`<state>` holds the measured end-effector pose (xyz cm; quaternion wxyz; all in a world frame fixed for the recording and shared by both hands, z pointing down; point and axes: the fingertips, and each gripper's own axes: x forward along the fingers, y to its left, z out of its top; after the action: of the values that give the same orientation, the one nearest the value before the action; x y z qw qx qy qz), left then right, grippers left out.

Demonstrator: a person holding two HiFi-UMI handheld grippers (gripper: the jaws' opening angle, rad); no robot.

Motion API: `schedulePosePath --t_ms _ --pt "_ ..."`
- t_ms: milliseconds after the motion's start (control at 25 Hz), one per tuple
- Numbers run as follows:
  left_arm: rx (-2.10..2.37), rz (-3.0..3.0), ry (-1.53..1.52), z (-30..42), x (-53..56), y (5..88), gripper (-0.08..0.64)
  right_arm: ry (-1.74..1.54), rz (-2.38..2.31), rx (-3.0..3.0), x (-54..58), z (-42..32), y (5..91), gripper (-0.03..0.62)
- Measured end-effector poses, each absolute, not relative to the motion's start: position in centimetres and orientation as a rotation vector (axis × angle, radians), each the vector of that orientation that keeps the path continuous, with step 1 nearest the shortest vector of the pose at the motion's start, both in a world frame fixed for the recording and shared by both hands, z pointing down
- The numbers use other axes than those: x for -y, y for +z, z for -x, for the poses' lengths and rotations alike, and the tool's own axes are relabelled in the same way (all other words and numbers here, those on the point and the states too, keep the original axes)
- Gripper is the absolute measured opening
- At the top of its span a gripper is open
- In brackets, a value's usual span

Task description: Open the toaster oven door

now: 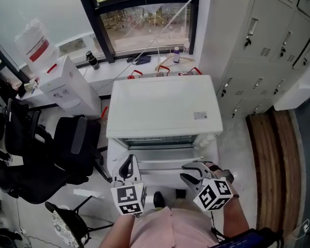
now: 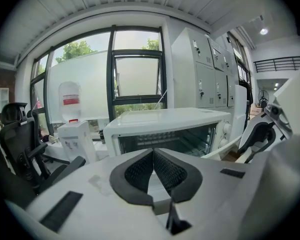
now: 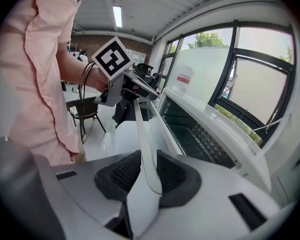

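The person's pink shirt fills the near edge, with both grippers held just ahead of it. The right gripper has its jaws clamped on the white handle of the oven door, near the handle's right end. The bar runs away from the pads toward the left gripper. That one sits by the door's left side, with its jaws pressed together at the tips and nothing between them. Whether it touches the door cannot be told. The door is swung down and out from the white oven, which stands directly in front of the person, and the wire rack inside shows through the opening. A black chair is to the oven's left. Farther back on the left is a white water dispenser with a bottle on top. Grey lockers line the right, and a window closes the far side.
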<state>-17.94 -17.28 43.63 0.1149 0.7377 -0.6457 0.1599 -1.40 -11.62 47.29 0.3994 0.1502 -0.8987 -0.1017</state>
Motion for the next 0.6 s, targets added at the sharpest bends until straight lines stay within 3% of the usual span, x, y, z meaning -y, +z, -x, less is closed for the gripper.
schedulePosePath --t_ms 320,480,600 --pt "1.873 -2.169 0.465 17.9 17.4 43.9 0.012 0.037 -0.465 2.548 11.9 1.7 44.3 0.103" --pt "1.871 -2.172 0.467 18.0 17.2 43.9 0.012 0.231 -0.778 2.600 15.5 -0.2 41.8 0.002" --pt "1.870 -2.175 0.468 18.0 17.2 44.0 0.012 0.230 -0.937 2.484 17.3 -1.5 42.5 0.002"
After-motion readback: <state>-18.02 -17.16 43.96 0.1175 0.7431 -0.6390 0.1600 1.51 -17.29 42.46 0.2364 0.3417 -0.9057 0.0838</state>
